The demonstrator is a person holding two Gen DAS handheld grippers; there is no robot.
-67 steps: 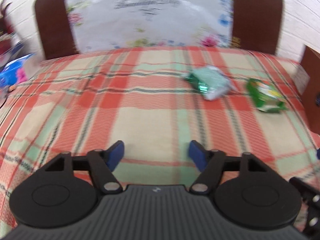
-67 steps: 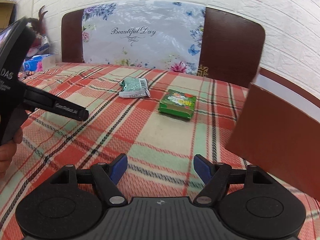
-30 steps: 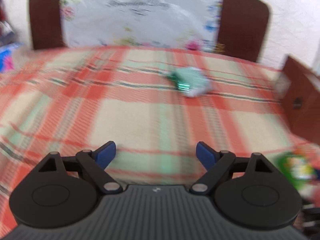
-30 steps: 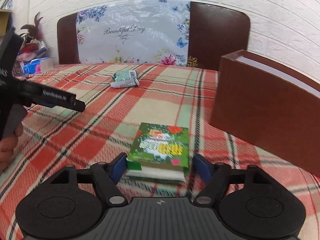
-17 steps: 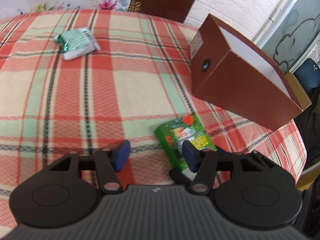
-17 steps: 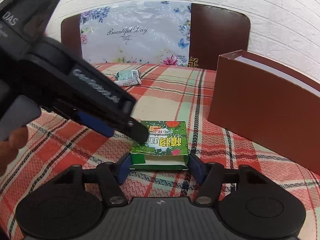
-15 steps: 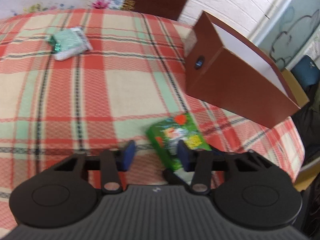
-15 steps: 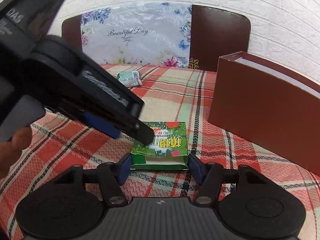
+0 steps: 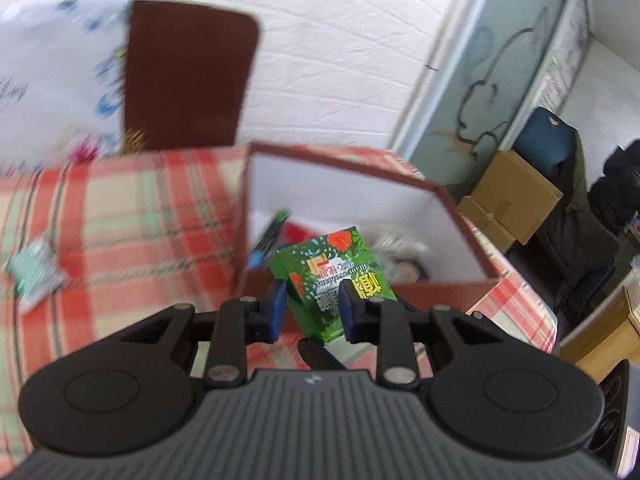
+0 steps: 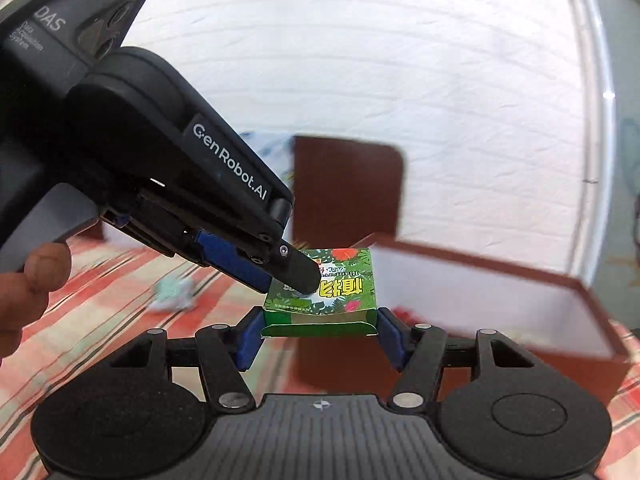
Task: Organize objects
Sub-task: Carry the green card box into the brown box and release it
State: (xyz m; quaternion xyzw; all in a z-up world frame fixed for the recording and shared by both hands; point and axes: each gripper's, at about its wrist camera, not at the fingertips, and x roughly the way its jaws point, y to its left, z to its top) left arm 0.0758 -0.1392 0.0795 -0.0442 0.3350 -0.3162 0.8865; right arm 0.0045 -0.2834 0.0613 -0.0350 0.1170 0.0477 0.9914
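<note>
both grippers, left (image 9: 312, 306) and right (image 10: 319, 332), clamp the green box (image 10: 324, 290) above the brown bin's rim (image 9: 440, 292).

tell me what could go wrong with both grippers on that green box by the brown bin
1. The green box is clamped by the right gripper and the left gripper at once; if they move apart unevenly, the thin carton could crush or twist.
2. It hangs at the near wall of the brown bin, so an early release could drop it onto the plaid cloth.
</note>
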